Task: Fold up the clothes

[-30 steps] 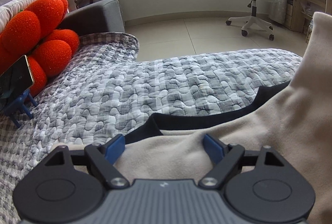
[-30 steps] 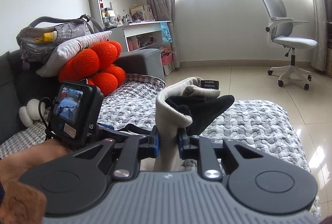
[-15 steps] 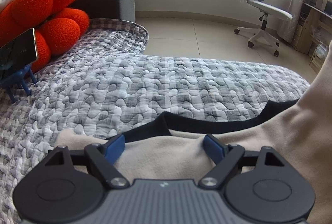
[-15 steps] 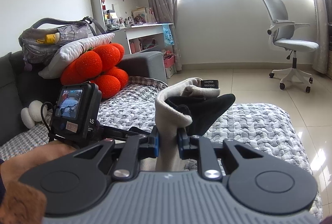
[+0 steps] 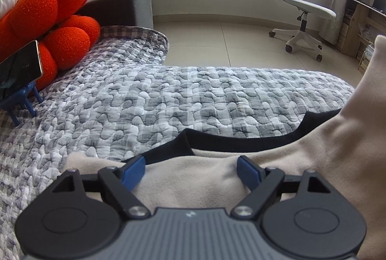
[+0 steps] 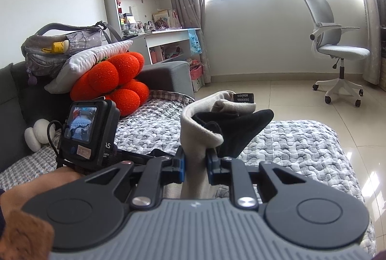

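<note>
The beige garment (image 5: 277,163) lay on the quilted cover (image 5: 168,101) of the sofa, its black-lined collar (image 5: 241,142) just ahead of the left gripper (image 5: 190,169). The left jaws stood released and wide, straddling a flat stretch of the cloth without pinching it. From there the fabric ran up and to the right, toward the right gripper (image 6: 195,164), whose jaws were clenched on a bunched fold of the same garment (image 6: 200,137), lifted clear of the cover with the black lining spilling out beside it. The garment's long axis therefore seemed to run across, from one gripper to the other. The left was the nearer to the collar edge. Ahead lay open quilt; the red cushion (image 5: 48,19) and the phone on its stand (image 5: 19,67) sat well to the left.
</note>
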Available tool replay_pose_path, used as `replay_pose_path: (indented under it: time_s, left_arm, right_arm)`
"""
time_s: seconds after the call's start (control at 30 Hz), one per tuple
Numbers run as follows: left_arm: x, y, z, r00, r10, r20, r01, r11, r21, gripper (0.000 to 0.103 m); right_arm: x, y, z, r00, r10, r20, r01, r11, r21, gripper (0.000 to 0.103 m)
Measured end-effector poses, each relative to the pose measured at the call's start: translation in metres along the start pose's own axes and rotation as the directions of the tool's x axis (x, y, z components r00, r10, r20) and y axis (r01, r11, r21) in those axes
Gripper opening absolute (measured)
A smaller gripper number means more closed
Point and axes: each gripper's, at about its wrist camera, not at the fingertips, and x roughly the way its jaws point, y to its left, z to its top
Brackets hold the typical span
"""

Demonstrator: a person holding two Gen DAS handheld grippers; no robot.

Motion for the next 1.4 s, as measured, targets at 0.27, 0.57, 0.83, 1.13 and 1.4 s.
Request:
replay_pose_path:
  time_s: [0.27,0.57,0.83,1.13,1.4]
  left_arm:
    - [0.000,-0.012,-0.007,1.000,0.000,0.002,0.000,0.997,0.081,0.085]
    - [-0.032,-0.017,-0.027,0.998,-0.065,0.008,0.063,0.989,0.136,0.084]
    - [-0.063,-0.031,-0.066,0.993,-0.118,0.005,0.112,0.956,0.271,0.084]
    - [-0.072,-0.016,-0.060,0.991,-0.134,0.030,0.120,0.950,0.288,0.086]
    - [-0.064,0.093,-0.037,0.949,-0.311,0.044,0.313,0.924,-0.220,0.085]
  right_arm:
    - [0.001,0.006,0.001,1.000,0.010,0.010,-0.010,1.000,-0.011,0.021]
    - [0.002,0.000,0.003,1.000,-0.002,0.012,0.002,1.000,0.009,0.021]
    - [0.001,0.003,0.004,1.000,0.008,0.019,-0.008,1.000,0.009,0.021]
    - [0.001,0.008,0.004,1.000,0.007,0.024,-0.006,1.000,-0.006,0.021]
    - [0.008,0.041,-0.005,0.998,-0.030,0.049,0.039,0.979,-0.201,0.020]
